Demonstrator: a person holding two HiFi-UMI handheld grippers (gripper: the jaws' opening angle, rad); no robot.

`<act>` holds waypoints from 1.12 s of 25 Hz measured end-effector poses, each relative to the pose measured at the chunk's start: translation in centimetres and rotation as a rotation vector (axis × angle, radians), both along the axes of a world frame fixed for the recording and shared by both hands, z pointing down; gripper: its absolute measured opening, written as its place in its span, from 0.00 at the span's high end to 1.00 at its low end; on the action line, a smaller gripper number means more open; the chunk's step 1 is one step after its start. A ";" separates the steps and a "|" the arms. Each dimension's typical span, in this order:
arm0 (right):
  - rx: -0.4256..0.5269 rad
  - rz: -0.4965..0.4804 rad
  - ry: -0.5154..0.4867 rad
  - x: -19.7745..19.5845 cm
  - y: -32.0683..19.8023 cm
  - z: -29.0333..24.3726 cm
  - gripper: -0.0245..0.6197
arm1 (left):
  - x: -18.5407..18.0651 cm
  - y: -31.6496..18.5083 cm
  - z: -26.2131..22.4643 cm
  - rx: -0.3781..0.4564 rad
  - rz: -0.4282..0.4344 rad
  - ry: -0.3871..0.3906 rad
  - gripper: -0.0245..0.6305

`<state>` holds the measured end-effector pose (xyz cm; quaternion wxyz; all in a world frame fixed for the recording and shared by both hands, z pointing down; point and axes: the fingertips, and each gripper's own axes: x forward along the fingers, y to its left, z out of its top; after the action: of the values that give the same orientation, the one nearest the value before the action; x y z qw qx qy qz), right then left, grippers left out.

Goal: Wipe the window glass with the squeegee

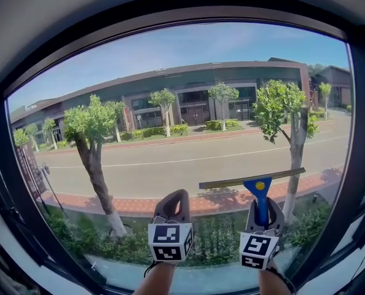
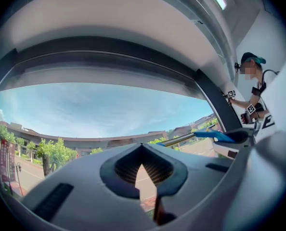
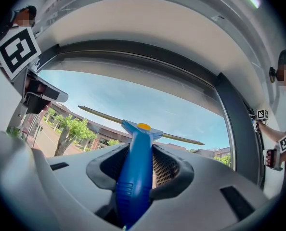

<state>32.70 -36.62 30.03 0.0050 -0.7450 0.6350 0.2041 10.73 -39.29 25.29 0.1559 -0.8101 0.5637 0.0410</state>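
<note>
Jaws of the right gripper (image 3: pixel 142 149) closed on the blue handle of the squeegee (image 3: pixel 135 177), which fills the gap between them. The handle rises out of the jaws toward the window glass (image 1: pixel 170 91). Jaws of the left gripper (image 2: pixel 142 158) drawn together to a narrow slit, with nothing between them.

Head view: the squeegee (image 1: pixel 260 192) stands before the lower right part of the window glass. Its handle is upright and its blade (image 1: pixel 253 178) runs nearly level across the top, the right end slightly higher. Whether the blade touches the window glass cannot be told. A yellow dot marks the head of the handle where it meets the blade.

The right gripper (image 1: pixel 262 206) is at the lower right of the window glass and the left gripper (image 1: pixel 173 196) at its lower middle. The two are side by side and apart, each with its marker cube (image 1: pixel 170 241) toward the camera.

The dark window frame (image 1: pixel 362 134) borders the window glass. Through the window glass are trees (image 1: pixel 93 128), a road (image 1: pixel 188 161) and a long low building (image 1: pixel 195 88) under a blue sky.

Left gripper view: the squeegee (image 2: pixel 213 135) lies to the right, before the window glass. A person (image 2: pixel 253 95) stands past the right edge of the window glass, with marker cubes at the hands.
</note>
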 end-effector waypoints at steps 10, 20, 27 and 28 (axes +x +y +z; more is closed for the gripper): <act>-0.049 0.005 0.004 -0.6 0.2 3.5 0.75 | -0.4 0.3 2.7 -0.026 -0.016 -0.025 0.96; -0.086 0.004 0.008 -0.5 0.3 5.4 0.74 | -1.5 1.2 6.3 -0.084 -0.047 0.018 0.96; -0.093 0.005 0.012 -0.5 0.3 5.7 0.74 | -1.8 1.4 6.9 -0.093 -0.068 0.016 0.96; -0.093 0.005 0.016 -0.5 0.3 5.8 0.74 | -1.7 1.5 7.1 -0.095 -0.068 0.015 0.96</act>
<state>32.22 -36.31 35.78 -0.0353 -0.7446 0.6418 0.1801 9.01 -37.76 32.38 0.1146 -0.7967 0.5932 0.0150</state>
